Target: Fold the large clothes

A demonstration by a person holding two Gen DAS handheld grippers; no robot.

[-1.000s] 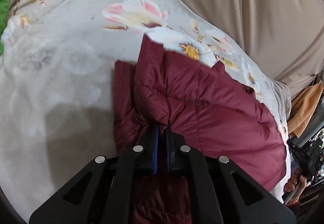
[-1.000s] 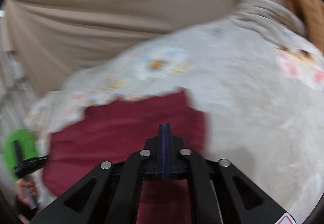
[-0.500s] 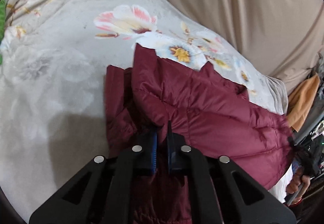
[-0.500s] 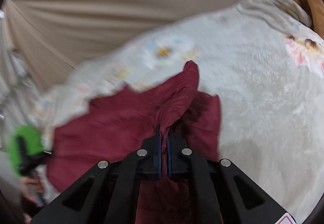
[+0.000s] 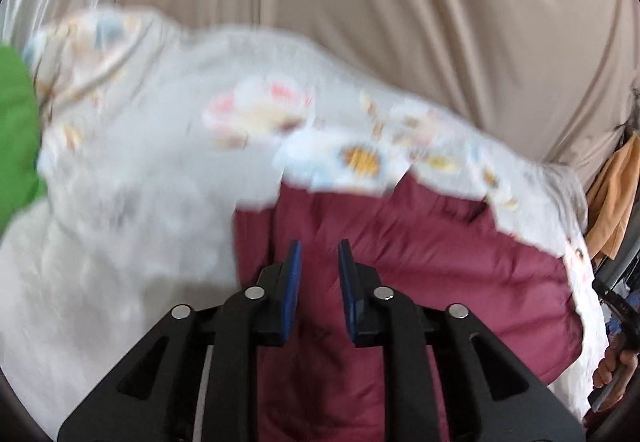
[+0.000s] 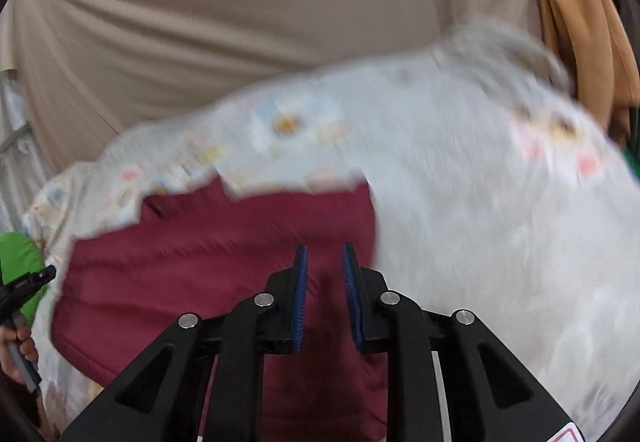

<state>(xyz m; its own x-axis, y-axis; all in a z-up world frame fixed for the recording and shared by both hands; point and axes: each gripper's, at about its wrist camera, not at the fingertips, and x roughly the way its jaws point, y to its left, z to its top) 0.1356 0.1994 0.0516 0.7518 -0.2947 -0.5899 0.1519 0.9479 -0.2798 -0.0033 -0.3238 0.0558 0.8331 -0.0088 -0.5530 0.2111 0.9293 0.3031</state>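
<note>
A dark red puffer jacket (image 5: 440, 262) lies flat on a white floral blanket (image 5: 140, 182); it also shows in the right wrist view (image 6: 220, 250). My left gripper (image 5: 319, 250) is open and empty, just above the jacket's left part. My right gripper (image 6: 323, 254) is open and empty, above the jacket's right edge. Both views are blurred by motion.
A beige curtain (image 5: 400, 22) hangs behind the bed. An orange cloth (image 6: 580, 22) hangs at the right. A green item (image 5: 16, 130) lies at the blanket's left edge. A hand with the other gripper shows at the far right (image 5: 612, 366).
Both grippers were shut on folds of the jacket; both have now opened and let go. The jacket lies flatter. Both cameras have tilted up and back.
</note>
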